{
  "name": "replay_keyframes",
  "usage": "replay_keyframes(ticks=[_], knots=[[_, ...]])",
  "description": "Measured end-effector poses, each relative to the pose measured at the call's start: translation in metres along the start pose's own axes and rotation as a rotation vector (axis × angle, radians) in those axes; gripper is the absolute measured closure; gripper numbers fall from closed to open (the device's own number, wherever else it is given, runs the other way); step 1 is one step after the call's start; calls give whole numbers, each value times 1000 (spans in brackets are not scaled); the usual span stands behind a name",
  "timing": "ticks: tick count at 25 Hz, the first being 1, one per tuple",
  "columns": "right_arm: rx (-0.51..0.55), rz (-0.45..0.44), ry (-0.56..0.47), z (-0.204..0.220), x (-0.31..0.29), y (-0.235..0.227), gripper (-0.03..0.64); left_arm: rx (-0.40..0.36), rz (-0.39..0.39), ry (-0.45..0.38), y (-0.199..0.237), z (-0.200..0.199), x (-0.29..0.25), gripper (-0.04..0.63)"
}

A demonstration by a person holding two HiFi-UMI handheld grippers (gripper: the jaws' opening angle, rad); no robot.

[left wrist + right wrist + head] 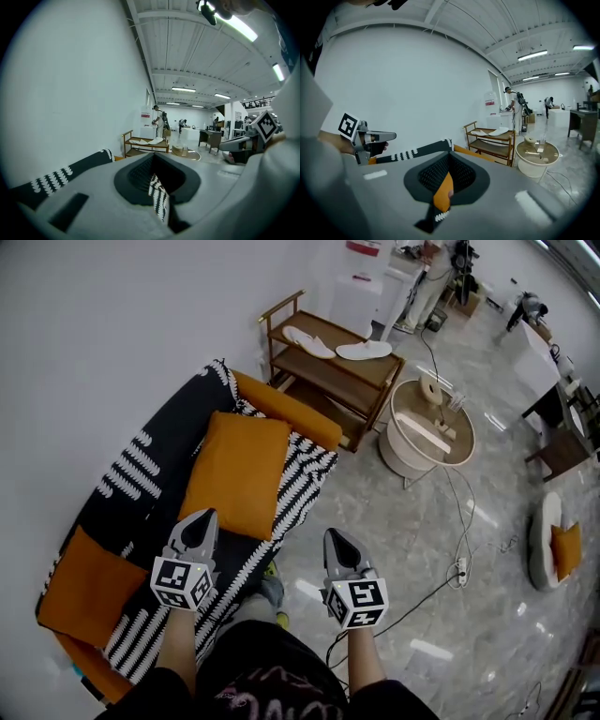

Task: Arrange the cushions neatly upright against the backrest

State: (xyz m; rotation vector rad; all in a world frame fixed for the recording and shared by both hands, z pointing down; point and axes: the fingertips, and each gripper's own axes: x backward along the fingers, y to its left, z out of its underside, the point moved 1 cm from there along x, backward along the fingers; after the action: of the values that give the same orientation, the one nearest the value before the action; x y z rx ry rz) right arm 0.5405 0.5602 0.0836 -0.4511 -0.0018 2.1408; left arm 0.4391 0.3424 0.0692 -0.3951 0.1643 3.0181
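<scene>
A sofa (302,416) with orange upholstery runs along the white wall, draped in a black-and-white patterned throw (155,460). One orange cushion (236,472) lies in the middle of the seat. A second orange cushion (86,589) sits at the near end. My left gripper (201,519) hovers shut over the seat's front edge, just short of the middle cushion, holding nothing. My right gripper (337,539) is shut and empty over the floor beside the sofa. In the left gripper view the shut jaws show only throw (158,197) in the slit between them. The right gripper view shows orange cushion (442,194) there.
A wooden two-shelf rack (328,362) with white items stands past the sofa's far end. Beside it is a round white tub-like table (429,432). A cable and power strip (459,568) trail over the marble floor. A white pouf with an orange cushion (555,542) lies at right. People stand far back.
</scene>
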Motion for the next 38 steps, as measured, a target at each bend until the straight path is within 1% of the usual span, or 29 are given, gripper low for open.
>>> replay_keyframes(ticks=[4,7,12,17,21,25,30,34,35,38], knots=[[10,10,8,-8,-33,-30,603,24,6,11,9,7,-47,592],[37,-10,35,-13,-70,-45,603,54,-10,28,23,18,-81,592],[103,-78,103,-15,-154,-62,603,125,-77,58,63,36,-133,592],[171,-177,149,-28,-233,-59,603,169,-152,77,105,43,-158,592],[222,-257,187,-30,-276,-46,603,218,-239,76,133,51,-152,592],[277,-341,231,-28,-316,-34,598,255,-353,97,157,67,-137,592],[339,-464,294,-17,-369,-18,591,356,-513,115,175,101,-120,592],[395,-575,340,-6,-416,-7,584,420,-626,135,186,126,-124,592],[409,-602,350,-2,-428,-6,583,425,-649,146,186,133,-128,592],[456,-667,390,13,-468,-10,569,403,-718,212,191,154,-144,592]])
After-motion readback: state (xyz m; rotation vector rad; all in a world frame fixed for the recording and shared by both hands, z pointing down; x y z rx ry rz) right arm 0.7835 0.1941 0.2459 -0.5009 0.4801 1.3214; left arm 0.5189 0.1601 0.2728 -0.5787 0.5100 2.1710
